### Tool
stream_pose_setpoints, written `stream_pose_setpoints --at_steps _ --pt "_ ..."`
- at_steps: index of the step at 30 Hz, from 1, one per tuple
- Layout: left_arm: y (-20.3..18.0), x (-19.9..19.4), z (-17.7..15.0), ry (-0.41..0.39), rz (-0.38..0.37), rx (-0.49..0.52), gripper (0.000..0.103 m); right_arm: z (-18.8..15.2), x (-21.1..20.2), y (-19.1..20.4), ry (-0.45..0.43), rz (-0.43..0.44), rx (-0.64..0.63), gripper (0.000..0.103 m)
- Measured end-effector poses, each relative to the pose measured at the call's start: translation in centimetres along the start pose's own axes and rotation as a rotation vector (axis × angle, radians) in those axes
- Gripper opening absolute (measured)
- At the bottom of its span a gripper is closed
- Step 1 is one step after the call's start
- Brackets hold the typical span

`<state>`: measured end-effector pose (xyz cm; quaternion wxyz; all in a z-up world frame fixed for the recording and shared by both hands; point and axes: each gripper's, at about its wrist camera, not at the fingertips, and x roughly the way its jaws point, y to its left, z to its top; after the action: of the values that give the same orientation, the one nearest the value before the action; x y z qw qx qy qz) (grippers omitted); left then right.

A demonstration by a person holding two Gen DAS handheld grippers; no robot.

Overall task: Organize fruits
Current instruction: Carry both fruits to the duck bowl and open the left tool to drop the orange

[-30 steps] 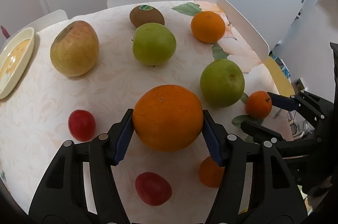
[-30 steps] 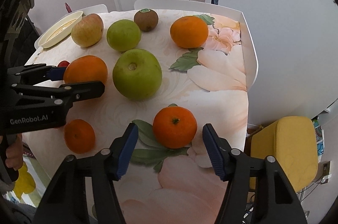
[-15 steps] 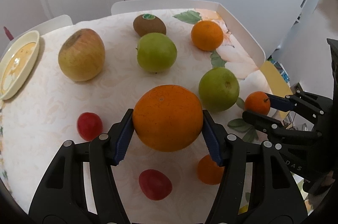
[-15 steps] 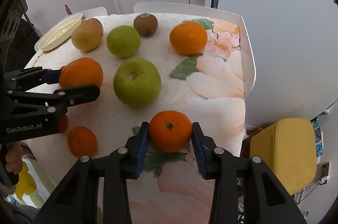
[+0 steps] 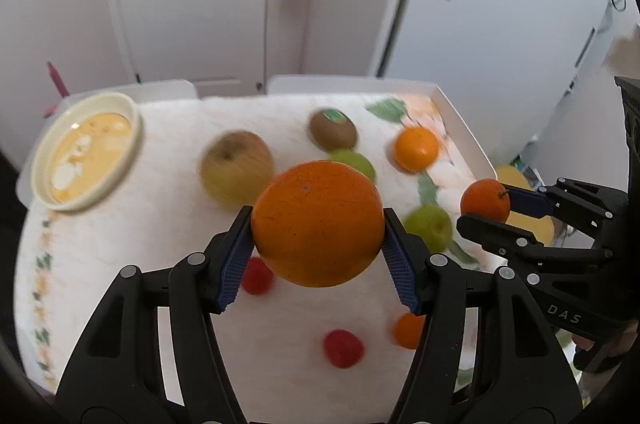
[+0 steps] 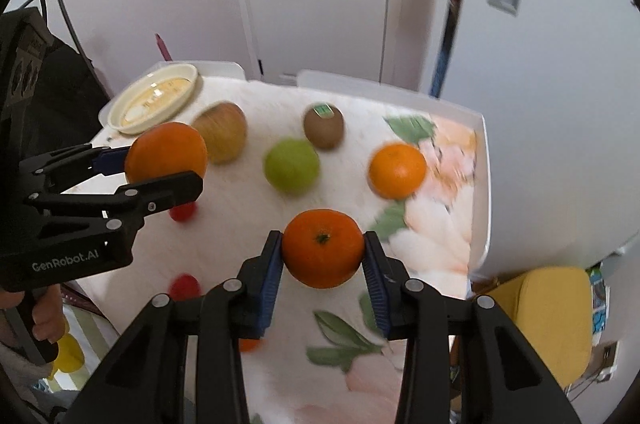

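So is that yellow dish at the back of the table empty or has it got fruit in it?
Empty: the yellow dish shows only its glossy patterned bottom, with no fruit inside.

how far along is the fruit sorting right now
Early on. Nothing looks grouped yet, and the cream dish holds no fruit. In hand: the left gripper grips the big orange and the right gripper grips a small tangerine, both clear of the table. Left on the cloth: the apple, kiwi, green fruits, another orange and small red fruits.
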<state>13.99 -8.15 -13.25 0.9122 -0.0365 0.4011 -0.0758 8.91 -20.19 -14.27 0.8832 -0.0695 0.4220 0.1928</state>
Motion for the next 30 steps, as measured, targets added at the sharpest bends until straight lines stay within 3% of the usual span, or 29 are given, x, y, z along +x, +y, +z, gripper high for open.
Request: stream_pose_setpoints --at_steps 8,15,23,30 --pt "6.7 -2.9 2.6 -0.052 0.038 -0.018 0.066 4.5 -0.1 4.9 -0.035 0.039 -0.04 0.036" --pt "14.0 -3.9 4.7 -0.066 0.068 -0.025 0.066 9.2 2.1 10.3 -0.051 0.07 -0.044 0.036" --pt "22.1 -2.5 6.4 -0.052 0.1 -0.022 0.066 13.9 6.5 15.5 -0.045 0.095 -0.026 0.036" --pt "28.0 1.4 7.6 -0.023 0.118 -0.029 0.066 17.2 11.0 18.5 -0.023 0.098 -0.008 0.036"
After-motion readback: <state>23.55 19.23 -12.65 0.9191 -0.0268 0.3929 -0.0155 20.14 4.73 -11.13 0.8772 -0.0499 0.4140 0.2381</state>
